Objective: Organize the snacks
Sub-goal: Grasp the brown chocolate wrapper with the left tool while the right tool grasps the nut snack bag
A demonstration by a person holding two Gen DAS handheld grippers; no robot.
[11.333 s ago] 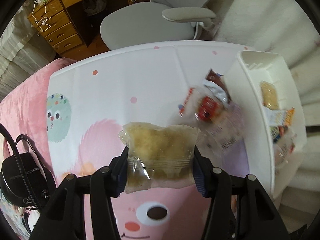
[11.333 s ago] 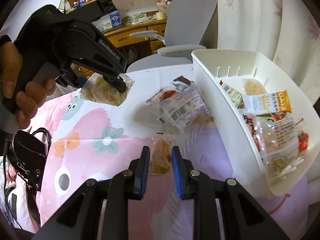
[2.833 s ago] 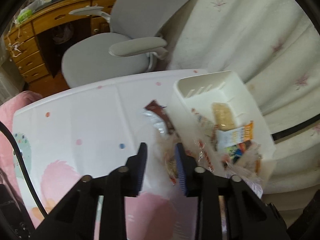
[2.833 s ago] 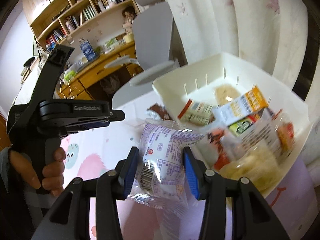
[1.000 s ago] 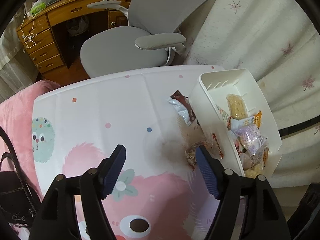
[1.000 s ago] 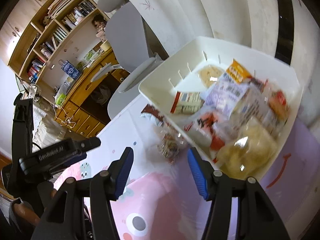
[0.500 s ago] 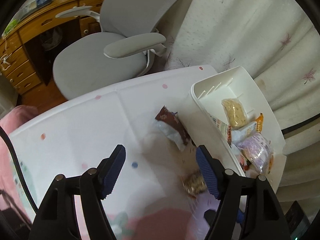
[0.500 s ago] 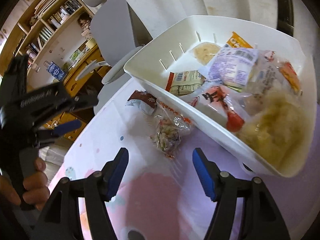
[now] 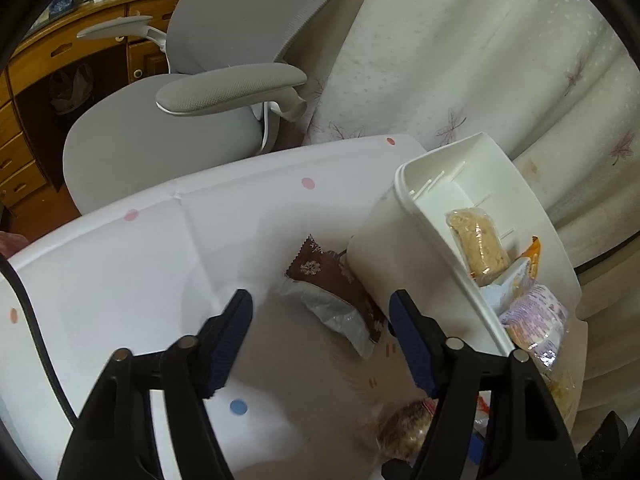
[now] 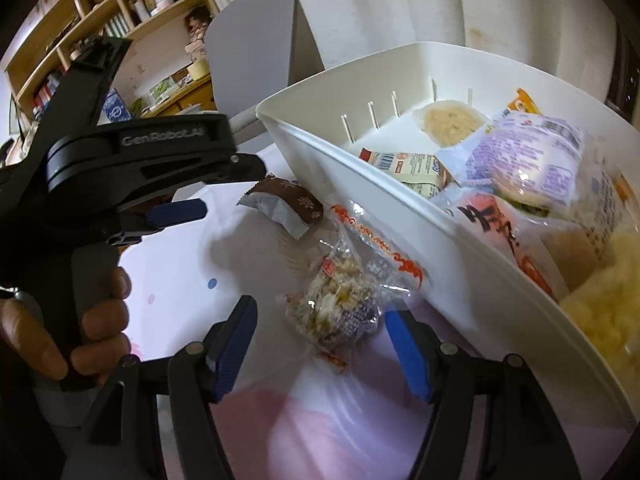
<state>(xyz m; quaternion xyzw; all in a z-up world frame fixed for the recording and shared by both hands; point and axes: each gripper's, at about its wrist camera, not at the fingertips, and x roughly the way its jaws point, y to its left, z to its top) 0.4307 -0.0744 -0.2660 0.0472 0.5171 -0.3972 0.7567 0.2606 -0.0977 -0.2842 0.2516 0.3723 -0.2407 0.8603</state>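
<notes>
Right-wrist view showed the right gripper [image 10: 320, 344] spread wide and empty, its jaws either side of a clear cracker packet [image 10: 340, 300] that lay on the worktop [image 10: 180, 280] just beside the wall of the white bin [image 10: 400, 216]. The left gripper [image 9: 320, 328] was likewise released and holding nothing, framing a brown wrapper [image 9: 332, 296] whose far end touched the bin. Most snacks already sat in the bin. The likely trouble lay in how close both loose packets sat to the wall: a jaw on that side might have struck or nudged the bin instead of sliding past it. The crinkly film could also have slipped out if only a corner was pinched. With both grippers near each other, they might have collided while closing in.
</notes>
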